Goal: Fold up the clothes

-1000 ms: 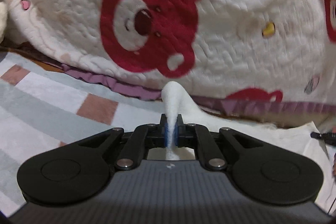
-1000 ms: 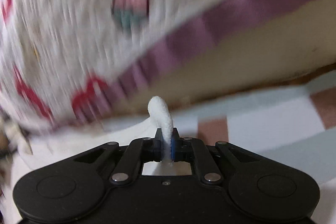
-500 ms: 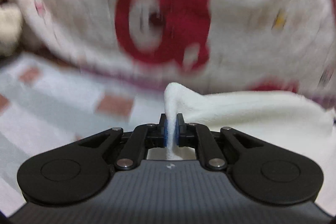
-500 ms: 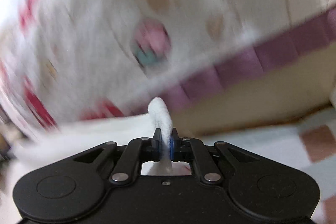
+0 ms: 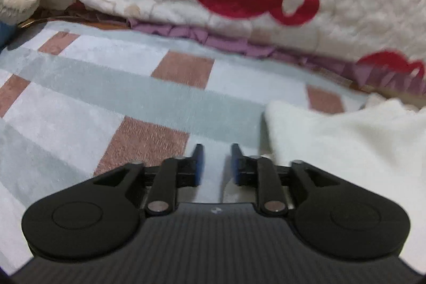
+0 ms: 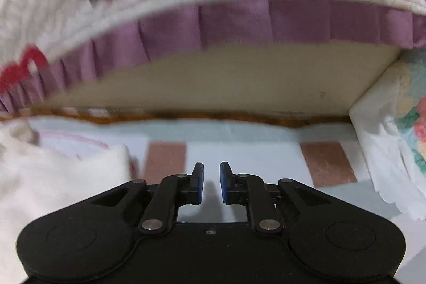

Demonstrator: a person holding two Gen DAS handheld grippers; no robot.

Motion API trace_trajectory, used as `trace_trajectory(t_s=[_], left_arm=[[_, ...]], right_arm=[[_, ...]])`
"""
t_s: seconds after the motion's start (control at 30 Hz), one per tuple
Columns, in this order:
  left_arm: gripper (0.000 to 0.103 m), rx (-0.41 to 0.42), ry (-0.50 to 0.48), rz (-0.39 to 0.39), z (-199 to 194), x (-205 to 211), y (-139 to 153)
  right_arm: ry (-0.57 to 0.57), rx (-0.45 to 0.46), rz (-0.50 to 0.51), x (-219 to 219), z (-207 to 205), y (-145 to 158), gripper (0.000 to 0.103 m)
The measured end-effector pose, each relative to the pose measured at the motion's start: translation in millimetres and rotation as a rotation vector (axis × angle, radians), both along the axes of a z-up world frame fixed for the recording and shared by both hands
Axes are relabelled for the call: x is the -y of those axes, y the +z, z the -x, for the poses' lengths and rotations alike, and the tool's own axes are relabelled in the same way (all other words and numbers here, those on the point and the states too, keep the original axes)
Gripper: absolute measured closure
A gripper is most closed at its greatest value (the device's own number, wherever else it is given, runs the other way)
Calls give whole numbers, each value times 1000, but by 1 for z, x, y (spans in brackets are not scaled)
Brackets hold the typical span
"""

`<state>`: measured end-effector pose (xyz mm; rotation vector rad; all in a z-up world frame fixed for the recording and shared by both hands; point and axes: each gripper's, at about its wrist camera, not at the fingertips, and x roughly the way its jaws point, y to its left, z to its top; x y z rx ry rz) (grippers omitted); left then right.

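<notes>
Both claws just opened, nothing between the pads: left claw [image 5: 215, 161] and right claw [image 6: 211, 182] narrowly parted. White garment [image 5: 346, 145] released, lying on the checked rug [image 5: 133, 87]. Probably one fold laid, though blurred.

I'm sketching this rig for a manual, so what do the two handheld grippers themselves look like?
Both are matte black. Each has two rounded lobes with a circular disc outline, and angled link bars with silver pivot pins that lead to short fingers with blue pads. The left gripper has a ribbed grey body bearing a tiny pale mark. The right gripper has a smooth black body with one small screw. No cables, hands or sleeves show.
</notes>
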<state>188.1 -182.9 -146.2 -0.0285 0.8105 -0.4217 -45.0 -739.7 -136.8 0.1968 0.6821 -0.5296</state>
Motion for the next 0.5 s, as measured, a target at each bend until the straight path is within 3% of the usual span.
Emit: trace_trajectory(t_s=[0.03,0.17,0.23,0.27,0.33,0.43,0.5], left_arm=[[60,24,1,13,3,-1,4],[53,72,-77,72,5,16,22],[35,62,-145,89,2,31,23],[31,50,-172,77,0,41,20],[28,35,-171,-21,-8,61,11],[27,-5,-126,-135,-26,78,-8],[25,-33,-108,-106,-33,77,-13]], right_arm=[[20,30,4,-5,-1,5,69],[155,96,-52,-27,-22,23,65],[248,102,-122,-43,-40,27,56],[302,101,-155,-54,-49,28,50],[407,65,-185,-80,-64,26,43],[487,-15,-121,-116,-80,15,41],[546,-41,-122,-132,-85,10,41]])
